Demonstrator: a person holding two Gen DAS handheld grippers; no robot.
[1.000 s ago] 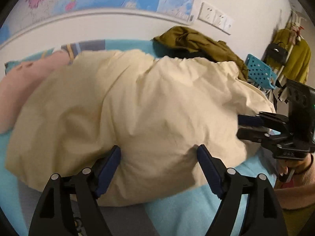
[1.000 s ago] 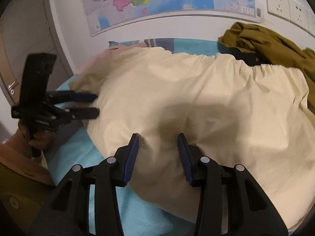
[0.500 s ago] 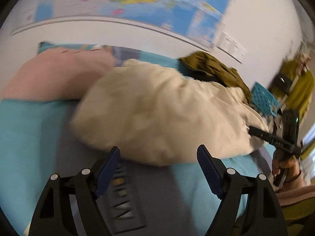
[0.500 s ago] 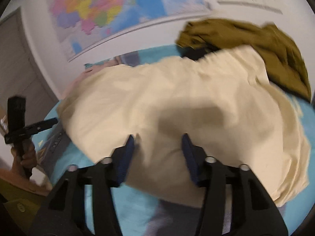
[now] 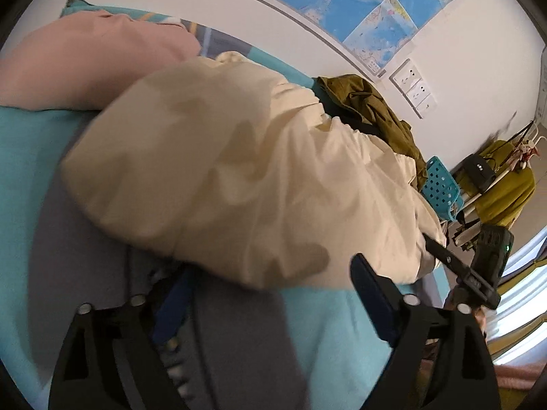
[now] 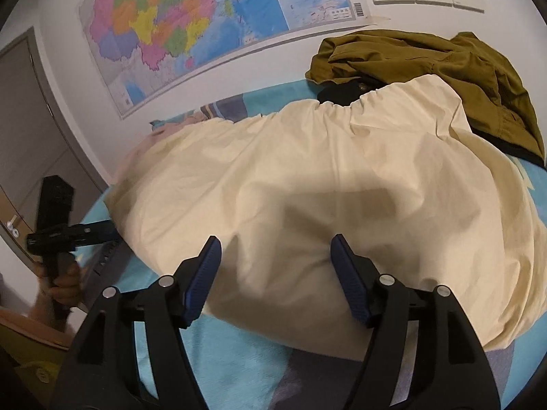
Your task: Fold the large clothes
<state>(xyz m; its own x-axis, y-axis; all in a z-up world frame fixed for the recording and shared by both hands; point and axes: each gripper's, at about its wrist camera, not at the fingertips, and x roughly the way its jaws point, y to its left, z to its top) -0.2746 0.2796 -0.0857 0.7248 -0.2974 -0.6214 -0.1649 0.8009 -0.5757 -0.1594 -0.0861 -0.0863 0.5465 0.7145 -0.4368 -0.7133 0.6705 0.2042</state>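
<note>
A large cream garment [image 5: 256, 171] lies in a rounded heap across the bed, filling the middle of the right wrist view [image 6: 307, 171] too. My left gripper [image 5: 271, 268] hovers at its near edge, jaws opening wide, nothing pinched between them. At the cloth's left edge in the right wrist view, the left gripper [image 6: 99, 230] shows in a hand. My right gripper [image 6: 275, 239] stands over the garment's near side, jaws opening; a soft bulge of cloth sits between the fingers without the pads pressing it. It also appears at the cloth's right end [image 5: 444, 256].
An olive jacket [image 6: 427, 68] is crumpled at the back against the wall, touching the cream cloth. A pink pillow [image 5: 85, 65] lies at the far left. The teal and grey bedsheet [image 5: 27, 171] shows around the cloth. A blue perforated basket [image 5: 439, 184] stands beyond the bed.
My left gripper drew back off the cream cloth to its near edge, rolled and spread wider. My right gripper's jaws widened over the cloth and the view rolled.
</note>
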